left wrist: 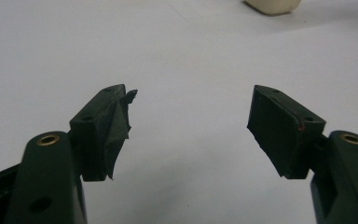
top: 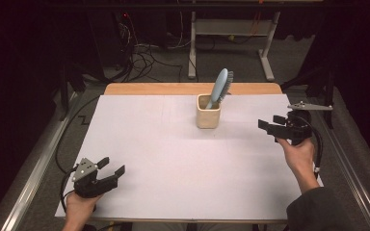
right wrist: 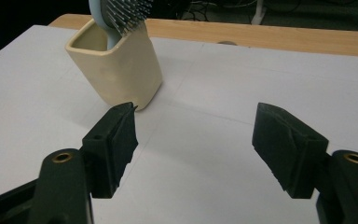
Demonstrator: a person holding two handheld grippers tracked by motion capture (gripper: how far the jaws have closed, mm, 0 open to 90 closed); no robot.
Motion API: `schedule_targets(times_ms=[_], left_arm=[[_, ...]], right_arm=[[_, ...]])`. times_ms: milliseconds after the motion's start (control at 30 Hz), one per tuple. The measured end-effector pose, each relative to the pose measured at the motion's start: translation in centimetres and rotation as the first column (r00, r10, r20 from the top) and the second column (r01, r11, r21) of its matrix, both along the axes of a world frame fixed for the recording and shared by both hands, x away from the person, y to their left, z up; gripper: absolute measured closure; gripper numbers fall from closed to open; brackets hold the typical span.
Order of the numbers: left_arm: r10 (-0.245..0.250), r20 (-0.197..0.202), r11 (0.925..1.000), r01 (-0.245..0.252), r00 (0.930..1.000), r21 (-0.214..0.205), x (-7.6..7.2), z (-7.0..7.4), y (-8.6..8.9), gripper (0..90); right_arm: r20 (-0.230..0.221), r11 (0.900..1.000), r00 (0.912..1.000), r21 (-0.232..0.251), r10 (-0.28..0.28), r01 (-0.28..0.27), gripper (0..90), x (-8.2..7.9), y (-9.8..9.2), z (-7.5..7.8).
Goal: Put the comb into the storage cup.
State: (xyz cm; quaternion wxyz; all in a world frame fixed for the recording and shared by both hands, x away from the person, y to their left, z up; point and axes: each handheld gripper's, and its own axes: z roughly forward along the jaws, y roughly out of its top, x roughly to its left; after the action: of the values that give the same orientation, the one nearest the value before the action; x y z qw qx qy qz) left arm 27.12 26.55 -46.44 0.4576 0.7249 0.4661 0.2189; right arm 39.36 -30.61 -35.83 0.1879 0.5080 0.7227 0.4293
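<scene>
In the right gripper view the top of the blue hairbrush is cut off by the frame edge, so just its bristles and part of the head show above the cream cup; the handle is hidden inside the cup. In the left gripper view a mere sliver of the cup's base peeks in at the top edge. The room beyond the table is dark, and the cables and the desk frame on the floor there are hard to make out.

The cup stands upright towards the far middle of the white table, with the brush leaning in it, head up. The right gripper hangs near the table's right edge, pointing towards the cup, well apart from it, its jaws wide with nothing between them. The left gripper sits at the near left corner, jaws likewise spread and empty. Bare tabletop lies between both grippers and the cup, with a wooden strip along the far edge
</scene>
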Motion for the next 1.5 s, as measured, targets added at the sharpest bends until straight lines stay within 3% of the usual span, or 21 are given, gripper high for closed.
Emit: schedule_targets(times_ms=[367, 500, 633, 1500], left_arm=[[0.000, 0.000, 1.0000, 0.000, 1.0000, 0.000, 0.0, 0.0, 0.0, 29.9], [0.000, -0.001, 1.0000, 0.000, 1.0000, -0.001, 0.0, 0.0, 0.0, 29.9], [-0.002, -0.001, 1.0000, 0.002, 1.0000, 0.002, 0.0, 0.0, 0.0, 29.9], [0.000, -0.004, 1.0000, 0.000, 1.0000, -0.002, 0.1, 0.0, 0.0, 29.9]], right_arm=[[0.014, 1.0000, 0.9999, 0.007, -0.004, 0.004, 31.0, -1.0, -0.8, -0.1], [0.035, 0.9993, 0.9994, -0.038, -0.001, 0.003, 30.3, -1.6, -0.8, -0.2], [0.048, 0.9991, 0.9988, -0.041, 0.010, -0.008, 30.2, -2.1, -0.8, -0.1], [0.087, 0.9993, 0.9956, -0.012, 0.036, -0.035, 26.8, -5.0, -1.2, -0.5]])
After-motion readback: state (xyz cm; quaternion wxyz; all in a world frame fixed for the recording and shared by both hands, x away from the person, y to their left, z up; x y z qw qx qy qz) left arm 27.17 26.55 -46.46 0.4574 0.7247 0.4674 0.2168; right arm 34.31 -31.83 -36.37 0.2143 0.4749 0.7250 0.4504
